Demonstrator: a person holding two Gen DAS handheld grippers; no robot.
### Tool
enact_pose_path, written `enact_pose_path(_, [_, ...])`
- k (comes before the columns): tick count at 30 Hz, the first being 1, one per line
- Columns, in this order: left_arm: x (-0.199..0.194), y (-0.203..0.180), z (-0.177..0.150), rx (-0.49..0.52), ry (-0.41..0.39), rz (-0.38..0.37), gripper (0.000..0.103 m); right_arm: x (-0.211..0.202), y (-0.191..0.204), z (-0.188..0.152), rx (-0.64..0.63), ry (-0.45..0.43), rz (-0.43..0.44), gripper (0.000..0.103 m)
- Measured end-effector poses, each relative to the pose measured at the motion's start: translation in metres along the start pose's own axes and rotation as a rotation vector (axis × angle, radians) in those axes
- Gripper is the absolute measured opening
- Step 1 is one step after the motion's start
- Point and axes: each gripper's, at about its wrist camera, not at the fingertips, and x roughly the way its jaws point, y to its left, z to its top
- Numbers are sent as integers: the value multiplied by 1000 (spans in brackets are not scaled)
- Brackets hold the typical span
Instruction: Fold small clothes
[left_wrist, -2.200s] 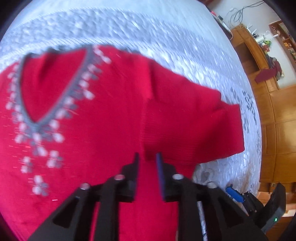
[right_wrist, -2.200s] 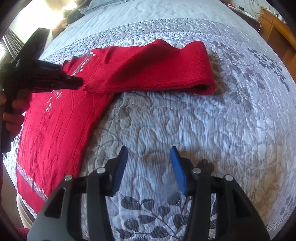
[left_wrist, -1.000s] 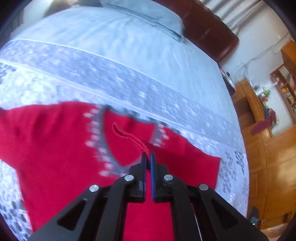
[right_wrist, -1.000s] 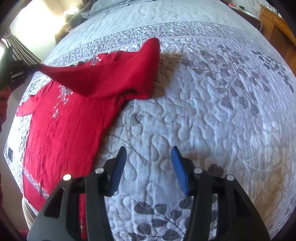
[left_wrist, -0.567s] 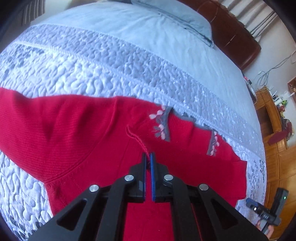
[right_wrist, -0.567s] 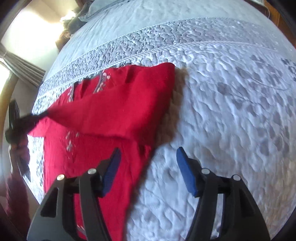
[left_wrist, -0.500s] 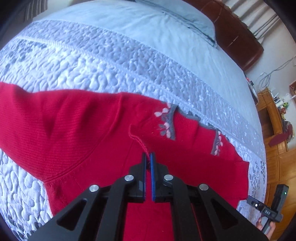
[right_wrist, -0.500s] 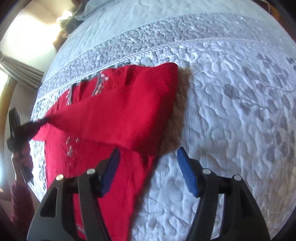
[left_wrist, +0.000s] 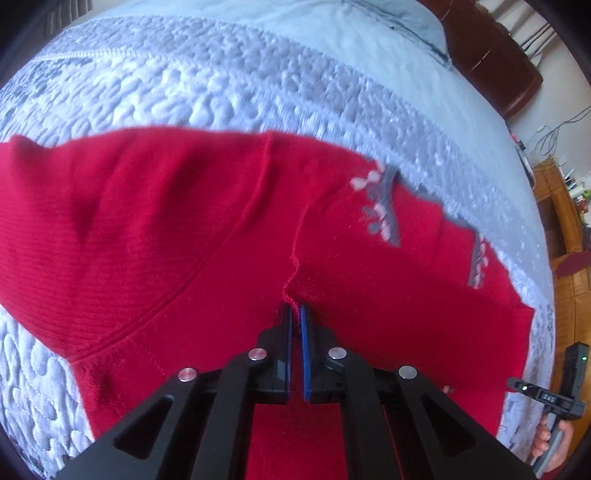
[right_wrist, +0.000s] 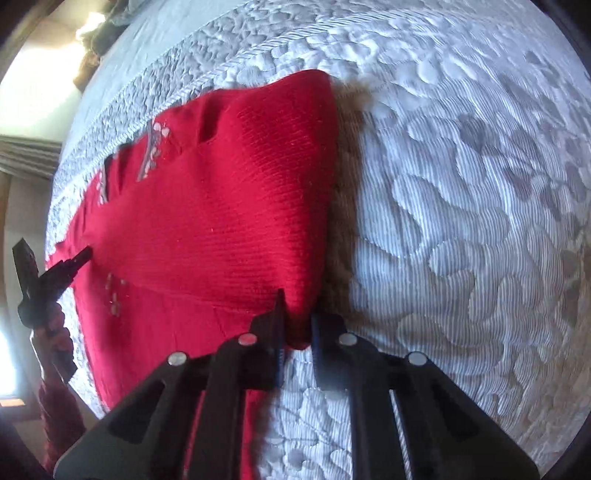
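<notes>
Red sweater (left_wrist: 155, 229) lies on the bed's grey quilt (left_wrist: 192, 81); the left gripper (left_wrist: 294, 314) has its fingers pinched tight on a sleeve edge; the right gripper (right_wrist: 297, 314) is closing its fingers, with a folded corner of the sweater between them

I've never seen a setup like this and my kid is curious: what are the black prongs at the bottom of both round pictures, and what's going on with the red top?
No robot: a person holds a two-finger gripper in each hand, each carrying a fisheye camera. The left gripper, in its own view, is shut on a cuff of the red sweater, which lies on a quilted bedspread. In the other view, the right gripper is closing, the sweater's folded edge between its fingers. Each view shows the other gripper at its edge.
</notes>
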Motion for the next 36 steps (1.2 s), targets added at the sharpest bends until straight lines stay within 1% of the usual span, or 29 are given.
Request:
enact_pose_path(1, [-1,1,-1,2,-6,-7,5,-3,7,0,-28,-7,-24,14])
enact_pose_path(2, [-5,2,-1,-1,-4,-22,5,-5,11,0,-46,-16,-37,24])
enact_pose_path(3, [-8,4,-1,-6,1,-37,9,-11,17,-2,-75,-33,-69,30])
enact_pose_path(4, [-15,8,0,-13,1,-55,15,-17,21,-3,-95,-49,-105,41])
enact_pose_path(5, [-21,11,2,-16,-4,-65,20,-24,24,-4,-116,-73,-152,47])
enact_pose_path(6, [-29,16,5,-21,-16,-79,31,-32,28,-6,-146,-111,-210,47])
enact_pose_path(7, [-34,18,8,-25,-25,-87,35,-40,32,-7,-165,-143,-243,47])
enact_pose_path(8, [-38,21,12,-29,-35,-94,35,-48,35,-9,-176,-170,-242,47])
enact_pose_path(9, [-39,20,15,-29,-36,-93,35,-53,33,-8,-179,-179,-220,47])
enact_pose_path(10, [-37,18,18,-22,-29,-92,35,-56,38,-8,-182,-182,-180,47])
enact_pose_path(13, [-24,9,25,-18,-1,-93,36,-57,49,-10,-186,-179,-119,45])
enact_pose_path(15, [-11,5,29,-26,17,-83,36,-54,61,-9,-211,-179,-104,45])
enact_pose_path(17, [-4,1,30,-25,29,-83,36,-46,75,-4,-230,-175,-113,45])
enact_pose_path(19, [2,-4,30,-21,36,-88,33,-41,78,-2,-246,-169,-127,45])
enact_pose_path(20, [3,-8,29,-8,33,-89,28,-38,78,-1,-246,-166,-133,45])
enact_pose_path(21, [4,-12,29,10,33,-88,7,-34,76,-1,-240,-158,-136,45])
enact_pose_path(23, [3,-14,28,11,32,-85,6,-31,73,-2,-234,-152,-135,45])
enact_pose_path(26, [-11,-9,28,-1,-21,-86,6,-26,70,-5,-230,-151,-130,45])
enact_pose_path(28, [-19,0,29,-12,-52,-69,6,-21,68,-4,-221,-143,-123,45])
enact_pose_path(29, [-21,7,30,-28,-62,-46,6,-18,66,-4,-215,-138,-114,44])
enact_pose_path(31, [-17,24,31,-64,-63,-13,6,-12,61,-3,-197,-120,-83,43])
enact_pose_path(32, [-10,30,30,-69,-43,-16,6,-8,59,-3,-188,-109,-91,42])
enact_pose_path(33, [-6,31,29,-59,-34,-15,6,0,56,-2,-182,-91,-121,42])
enact_pose_path(35, [-4,23,25,0,-49,29,6,9,54,-2,-178,-89,-130,42])
enact_pose_path(36, [-4,20,25,13,-51,43,6,9,53,-2,-173,-90,-129,43])
